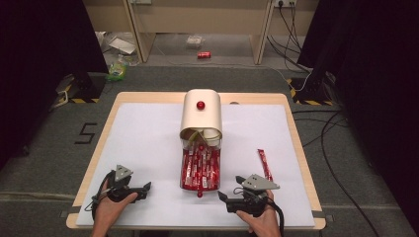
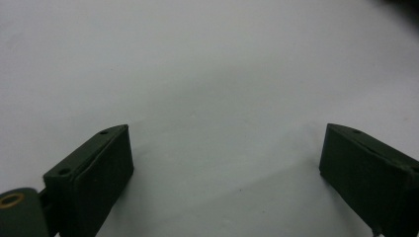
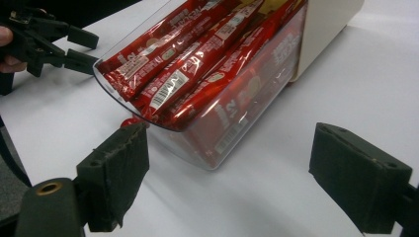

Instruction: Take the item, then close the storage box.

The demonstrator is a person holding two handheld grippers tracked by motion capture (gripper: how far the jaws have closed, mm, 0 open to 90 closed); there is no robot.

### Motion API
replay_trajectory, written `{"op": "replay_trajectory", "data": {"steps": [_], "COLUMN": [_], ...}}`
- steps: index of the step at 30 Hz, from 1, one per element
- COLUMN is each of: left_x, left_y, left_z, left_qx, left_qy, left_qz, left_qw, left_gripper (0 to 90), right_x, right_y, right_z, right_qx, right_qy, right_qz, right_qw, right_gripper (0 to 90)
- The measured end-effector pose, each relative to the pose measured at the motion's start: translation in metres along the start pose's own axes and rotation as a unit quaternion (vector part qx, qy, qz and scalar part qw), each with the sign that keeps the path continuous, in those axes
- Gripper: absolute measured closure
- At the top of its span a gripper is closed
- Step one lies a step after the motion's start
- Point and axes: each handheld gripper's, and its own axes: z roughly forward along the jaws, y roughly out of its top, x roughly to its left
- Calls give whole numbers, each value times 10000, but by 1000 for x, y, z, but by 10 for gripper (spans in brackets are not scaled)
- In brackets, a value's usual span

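Resting on bench [image 1: 148, 148], clear drawer [image 3: 212, 123] full of red packets [image 1: 199, 168], pulled out of cream box [image 1: 201, 116]. Right gripper [image 1: 230, 190] wide open, empty, beside drawer. Left gripper [image 1: 146, 189] wide open, empty. One red packet [image 1: 265, 164] lies apart.

The person's two hands come in from the bottom of the high view. The left hand [image 1: 111, 205] holds the left gripper [image 1: 146, 186] low and flat, with its tips pointing to the right. Its jaws stand wide apart. The right hand [image 1: 262, 217] holds the right gripper [image 1: 228, 188], tips pointing to the left. Its jaws are spread wide too, with nothing pinched between them.
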Motion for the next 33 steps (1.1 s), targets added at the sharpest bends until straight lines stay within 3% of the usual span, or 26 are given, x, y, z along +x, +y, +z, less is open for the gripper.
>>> {"op": "replay_trajectory", "data": {"steps": [19,33], "left_x": [0,0], "left_y": [0,0], "left_z": [0,0], "left_qx": [-1,-2], "left_qy": [2,3], "left_qz": [2,3], "left_qw": [10000,10000], "left_gripper": [55,54], "right_x": [15,17], "right_y": [-4,-7], "right_z": [2,8], "right_qx": [50,142], "right_qy": [91,-51], "right_qz": [-140,-238], "right_qw": [9998,9996], "right_gripper": [159,159]}}
